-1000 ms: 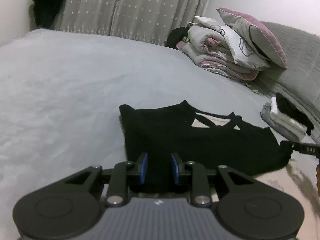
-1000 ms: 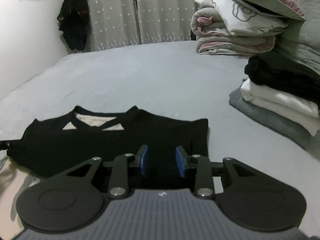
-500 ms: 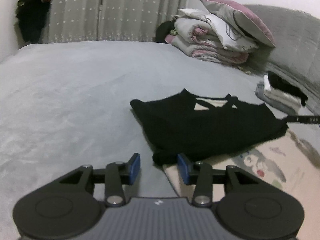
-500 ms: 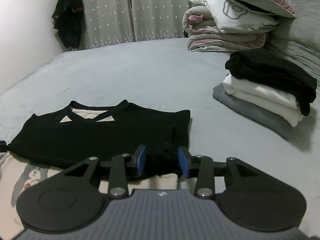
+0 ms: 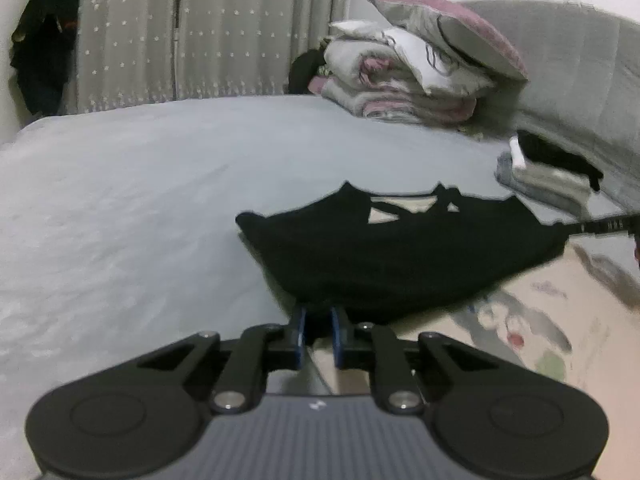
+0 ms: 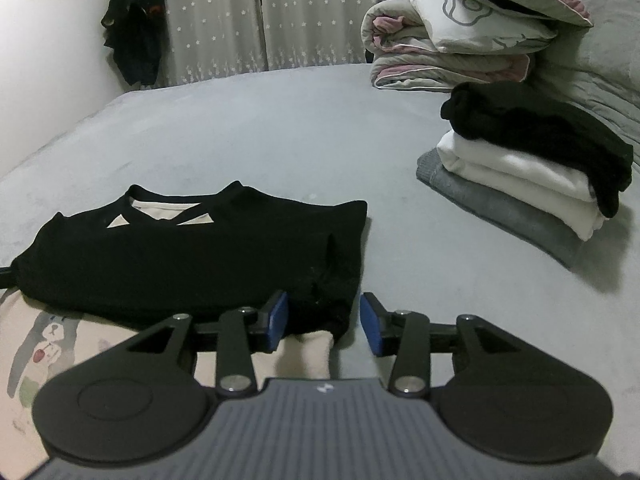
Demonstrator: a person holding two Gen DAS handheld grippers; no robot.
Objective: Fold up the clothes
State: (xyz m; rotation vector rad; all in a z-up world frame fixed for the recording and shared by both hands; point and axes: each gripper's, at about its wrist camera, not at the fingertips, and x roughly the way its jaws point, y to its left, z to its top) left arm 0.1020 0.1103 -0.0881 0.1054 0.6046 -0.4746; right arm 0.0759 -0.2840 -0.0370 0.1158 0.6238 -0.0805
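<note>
Grey bed [image 6: 280, 128] is carrying a black top [image 6: 192, 256]; left hand-held gripper [image 5: 318, 316] is pinching its hem, right hand-held gripper [image 6: 323, 316] is standing apart beside curtains [image 6: 240, 20].

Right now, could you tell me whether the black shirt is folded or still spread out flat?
Partly folded: the black shirt is doubled over, its cream inner side showing below the fold and through the neckline; not yet compact like the stack.

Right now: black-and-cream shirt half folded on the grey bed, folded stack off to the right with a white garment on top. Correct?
Not quite. The top of the folded stack is a black garment; the white one lies under it, with grey at the bottom, as the right wrist view shows. The rest holds: the shirt lies half folded on the grey bed.
</note>
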